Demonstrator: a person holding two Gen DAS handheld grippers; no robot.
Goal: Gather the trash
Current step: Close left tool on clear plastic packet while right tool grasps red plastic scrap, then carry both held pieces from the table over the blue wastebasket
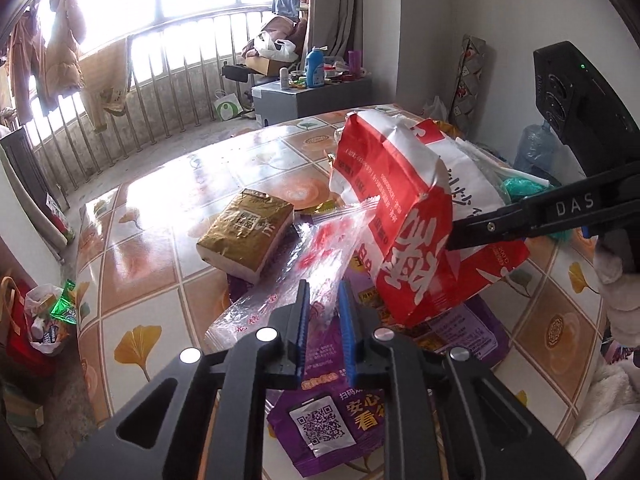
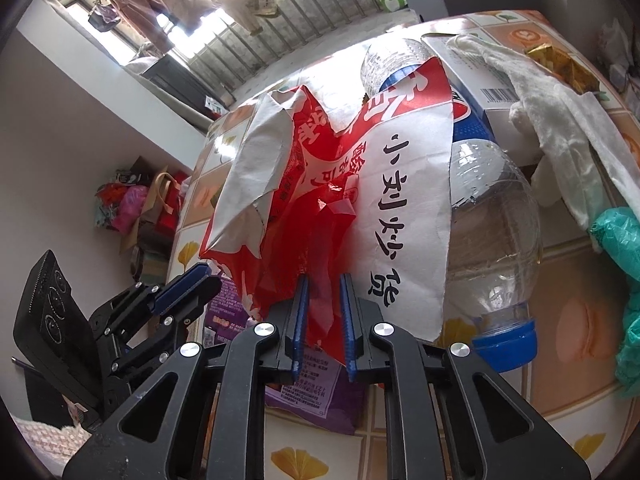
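A red and white paper bag (image 1: 404,216) with printed characters hangs tilted above the table, and my right gripper (image 2: 323,292) is shut on its crumpled red lower edge (image 2: 320,240). In the left wrist view the right gripper (image 1: 454,238) reaches in from the right and clamps that bag. My left gripper (image 1: 324,292) is closed narrowly on a clear plastic wrapper (image 1: 280,296) with red print, which lies over a purple snack packet (image 1: 328,420). In the right wrist view the left gripper (image 2: 204,280) sits low at the left, beside the bag.
A gold tissue pack (image 1: 244,232) lies on the tile-patterned tablecloth (image 1: 152,264). Behind the bag are a clear bottle (image 2: 492,232) with a blue cap, a cardboard box (image 2: 476,68), a white cloth (image 2: 560,120) and a teal plastic bag (image 2: 624,248). A filled trash bag (image 1: 44,316) sits on the floor.
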